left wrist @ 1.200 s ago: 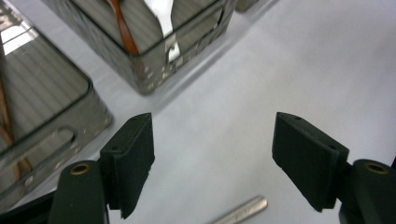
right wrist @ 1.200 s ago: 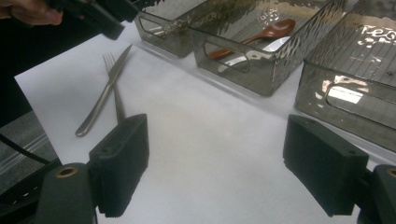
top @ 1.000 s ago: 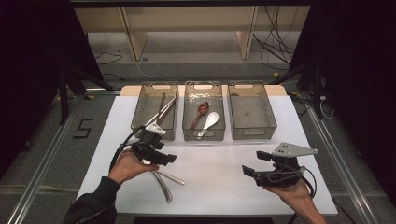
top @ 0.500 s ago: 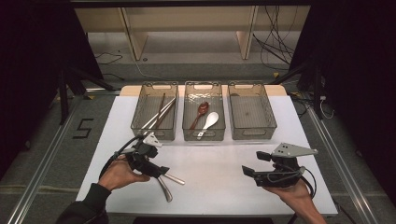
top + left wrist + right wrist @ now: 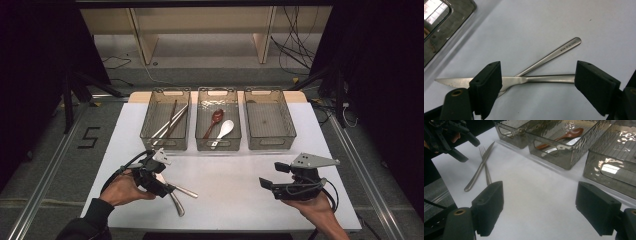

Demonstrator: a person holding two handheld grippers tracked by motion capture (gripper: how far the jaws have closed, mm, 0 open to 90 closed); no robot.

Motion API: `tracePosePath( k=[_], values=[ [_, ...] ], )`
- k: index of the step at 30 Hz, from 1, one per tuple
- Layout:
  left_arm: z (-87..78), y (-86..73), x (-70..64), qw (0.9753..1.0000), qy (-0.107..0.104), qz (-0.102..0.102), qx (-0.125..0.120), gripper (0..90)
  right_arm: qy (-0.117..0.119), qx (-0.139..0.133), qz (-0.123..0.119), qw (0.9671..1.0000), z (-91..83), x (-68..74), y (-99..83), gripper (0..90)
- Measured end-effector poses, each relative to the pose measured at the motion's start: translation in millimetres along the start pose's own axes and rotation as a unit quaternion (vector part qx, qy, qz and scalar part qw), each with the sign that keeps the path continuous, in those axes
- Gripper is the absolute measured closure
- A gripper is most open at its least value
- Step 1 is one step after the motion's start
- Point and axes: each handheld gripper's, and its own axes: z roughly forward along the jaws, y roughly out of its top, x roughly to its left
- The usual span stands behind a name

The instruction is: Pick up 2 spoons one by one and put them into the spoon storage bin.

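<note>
A steel knife (image 5: 524, 80) lies flat on the white table, crossing over a steel fork whose handle (image 5: 560, 50) points away. My left gripper (image 5: 536, 85) is open and straddles the knife, one jaw at the blade and one at the handle, with neither pad touching it. From above, the left gripper (image 5: 164, 187) sits low over the knife and fork (image 5: 176, 196) at the front left. My right gripper (image 5: 272, 175) is open and empty over bare table at the front right. The right gripper (image 5: 539, 210) looks across at the knife and fork (image 5: 482, 162) and the other gripper (image 5: 451, 135).
Three clear bins stand in a row at the back of the table. The left bin (image 5: 148, 131) holds chopsticks, the middle bin (image 5: 218, 146) a brown spoon and a white spoon, and the right bin (image 5: 270, 142) has nothing in it. The table's front edge (image 5: 225, 229) is near both hands.
My left gripper has drawn back from the left bin and come down over the knife and fork. The right gripper has stayed where it was.
</note>
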Motion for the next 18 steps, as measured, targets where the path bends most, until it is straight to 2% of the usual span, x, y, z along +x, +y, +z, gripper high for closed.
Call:
tracePosePath(
  k=[9, 18],
  values=[
    [3.8, 0.8, -1.3, 0.9996, -0.011, 0.026, 0.009, 19.3, -0.001, 0.000, 0.005, 1.0000, -0.1, -3.0, -0.7, 23.6],
    [5.9, -4.7, -0.7, 0.9994, -0.009, 0.031, 0.013, 18.7, 0.001, 0.001, 0.003, 1.0000, 2.0, -1.8, 0.4, 23.6]
  ],
)
